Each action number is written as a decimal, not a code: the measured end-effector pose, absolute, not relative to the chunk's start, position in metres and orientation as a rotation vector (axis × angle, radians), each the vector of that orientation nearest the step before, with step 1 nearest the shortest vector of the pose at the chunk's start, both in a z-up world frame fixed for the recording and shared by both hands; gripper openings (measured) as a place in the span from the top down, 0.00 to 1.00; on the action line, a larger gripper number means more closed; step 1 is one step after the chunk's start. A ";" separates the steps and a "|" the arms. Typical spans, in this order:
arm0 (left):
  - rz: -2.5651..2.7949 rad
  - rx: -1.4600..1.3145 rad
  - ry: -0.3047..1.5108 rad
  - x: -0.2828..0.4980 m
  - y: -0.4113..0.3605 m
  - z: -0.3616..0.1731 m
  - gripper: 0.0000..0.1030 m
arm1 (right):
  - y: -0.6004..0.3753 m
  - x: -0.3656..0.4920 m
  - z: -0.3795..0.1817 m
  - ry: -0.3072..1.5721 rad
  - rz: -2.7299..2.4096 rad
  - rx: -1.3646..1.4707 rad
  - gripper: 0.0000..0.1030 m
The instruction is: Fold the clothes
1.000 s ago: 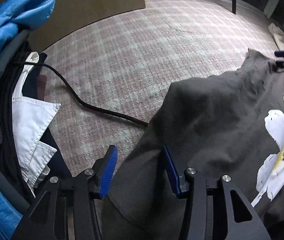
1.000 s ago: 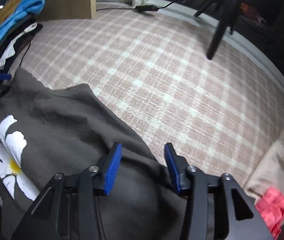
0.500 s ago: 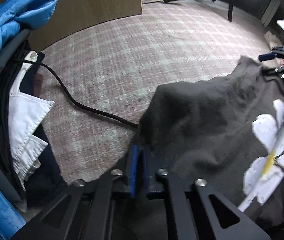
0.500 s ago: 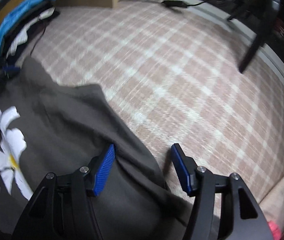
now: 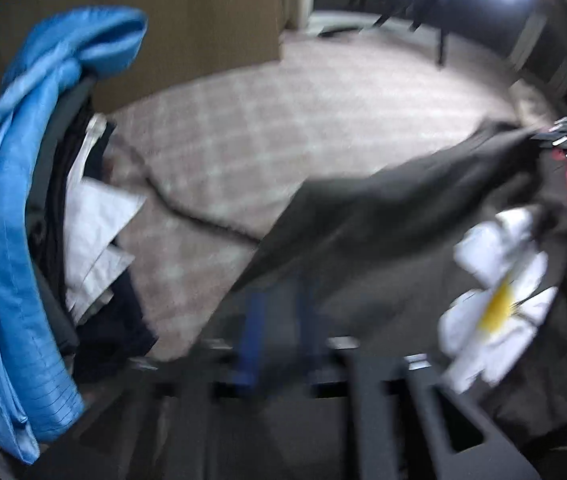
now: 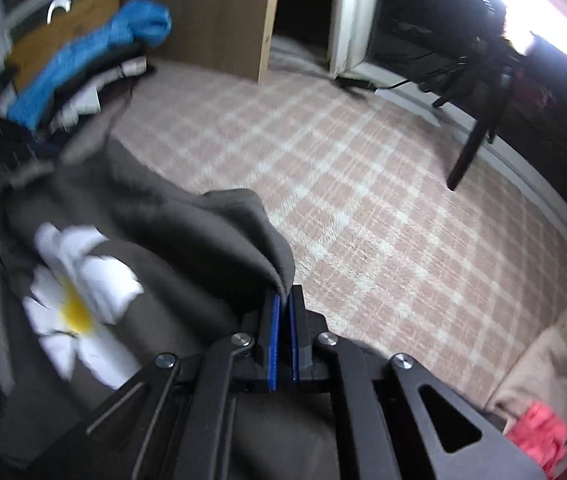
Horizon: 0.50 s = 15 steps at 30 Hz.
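- The dark grey cotton T-shirt with a white-and-yellow daisy print (image 6: 187,240) lies crumpled on the pink-and-cream checked carpet (image 6: 363,184); no fold shows yet, so the task looks to be at its very start.
- The right tongs (image 6: 282,308) have just been closing and are now pinched tight on a raised ridge of the shirt's edge, which peaks toward 12 o'clock above the blue pads.
- The left tongs (image 5: 279,320) have just been opening; the view is badly blurred, and grey cloth sits between the blue pads (image 5: 253,320), but I cannot tell whether they press on it.
- The daisy shows at 3 o'clock in the left view and 9 o'clock in the right, so the shirt spans between both tongs.
- Still ahead, as I judge it: spreading the shirt flat, then folding.
- A pile with a bright blue shiny jacket (image 5: 15,240) waits at 9 o'clock, unfolded.
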State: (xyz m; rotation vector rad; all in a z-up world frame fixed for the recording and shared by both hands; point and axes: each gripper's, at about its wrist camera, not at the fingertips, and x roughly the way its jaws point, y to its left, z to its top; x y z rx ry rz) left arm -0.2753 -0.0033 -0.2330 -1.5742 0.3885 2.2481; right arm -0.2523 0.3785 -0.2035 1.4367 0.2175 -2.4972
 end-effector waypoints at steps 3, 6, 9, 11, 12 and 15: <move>2.250 -1.635 0.476 -0.266 -0.012 -0.249 0.54 | 0.376 -0.243 -0.191 0.224 -2.525 1.406 0.96; 2.221 -1.671 0.489 -0.267 -0.012 -0.264 0.54 | 0.377 -0.234 -0.190 0.212 -2.519 1.422 0.96; 2.232 -1.631 0.514 -0.264 -0.008 -0.265 0.55 | 0.376 -0.235 -0.202 0.222 -2.507 1.464 0.96; 2.230 -1.606 0.506 -0.261 -0.005 -0.264 0.88 | 0.379 -0.235 -0.208 0.219 -2.501 1.500 0.96; 2.226 -1.595 0.493 -0.259 -0.003 -0.264 0.93 | 0.379 -0.236 -0.212 0.215 -2.501 1.512 0.96; 2.235 -1.573 0.509 -0.249 0.003 -0.261 0.98 | 0.380 -0.240 -0.224 0.201 -2.501 1.544 0.96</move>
